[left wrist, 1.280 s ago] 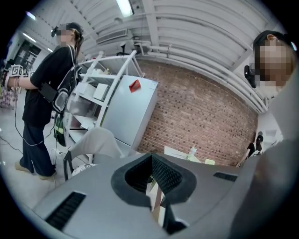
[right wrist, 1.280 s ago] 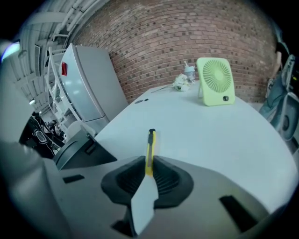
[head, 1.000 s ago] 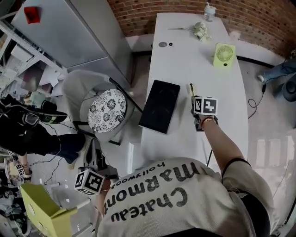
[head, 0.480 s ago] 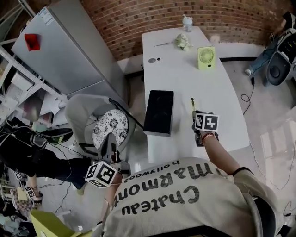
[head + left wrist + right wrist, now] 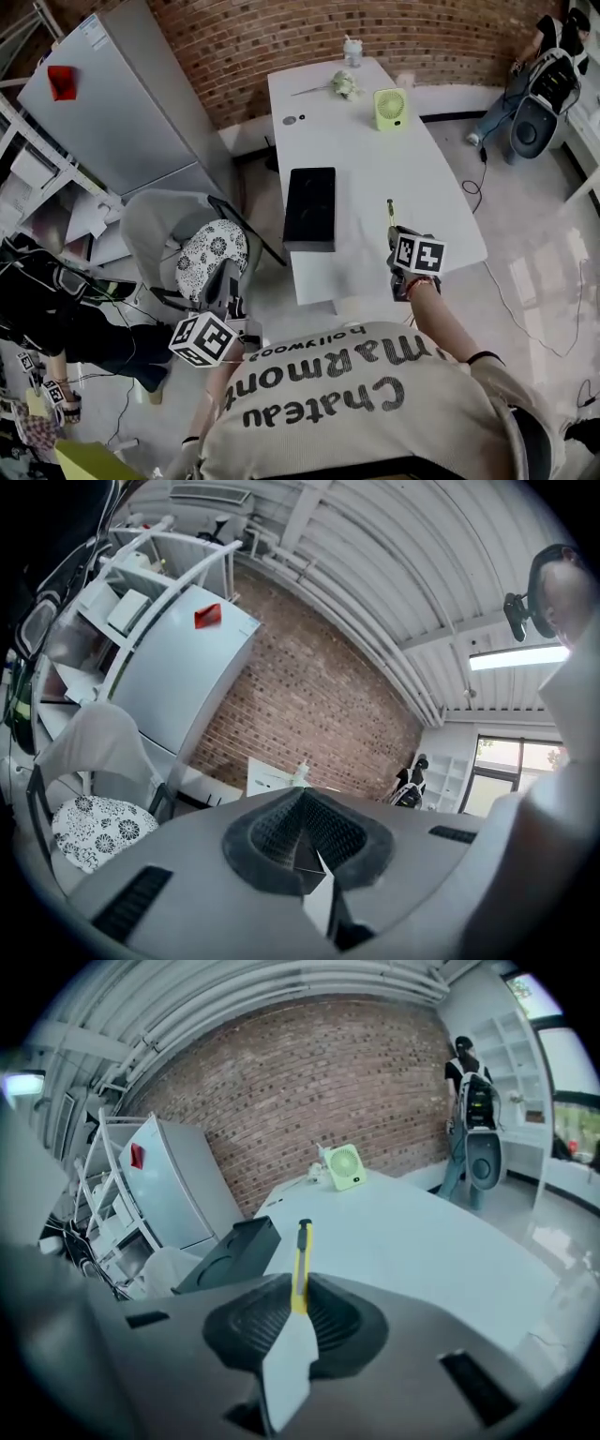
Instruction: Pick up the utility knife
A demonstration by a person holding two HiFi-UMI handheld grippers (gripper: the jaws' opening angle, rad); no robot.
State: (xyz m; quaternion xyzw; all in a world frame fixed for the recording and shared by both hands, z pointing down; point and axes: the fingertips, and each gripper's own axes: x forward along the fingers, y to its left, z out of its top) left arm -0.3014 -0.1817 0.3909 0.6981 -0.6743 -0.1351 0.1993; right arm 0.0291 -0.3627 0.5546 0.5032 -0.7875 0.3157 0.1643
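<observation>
The right gripper (image 5: 396,234) is clamped on the utility knife (image 5: 390,210). In the right gripper view its jaws pinch the rear of the yellow handle (image 5: 301,1260), so most of the knife juts forward past the right gripper (image 5: 298,1309) with its dark tip leading. That end-on hold probably suits a slim tool lying flat, since the pads meet its narrow sides and the length is left free and pointing away from the person. From the head view the knife hangs over the near right part of the white table (image 5: 375,159), and it looks to be off the surface, not resting on it (the gap itself is hard to judge from above), so the pickup seems essentially done. The black case (image 5: 310,208) lies flat on the table's left side, well apart from the knife, and the green fan (image 5: 390,108) stands farther back, so neither crowds the grasp. The left gripper (image 5: 228,284) sits low at the person's left side, off the table and near the chair with the patterned cushion (image 5: 211,258). In its own view the left gripper (image 5: 305,841) has its jaws closed together on nothing, parked out of the way, likely because one hand is enough here.
</observation>
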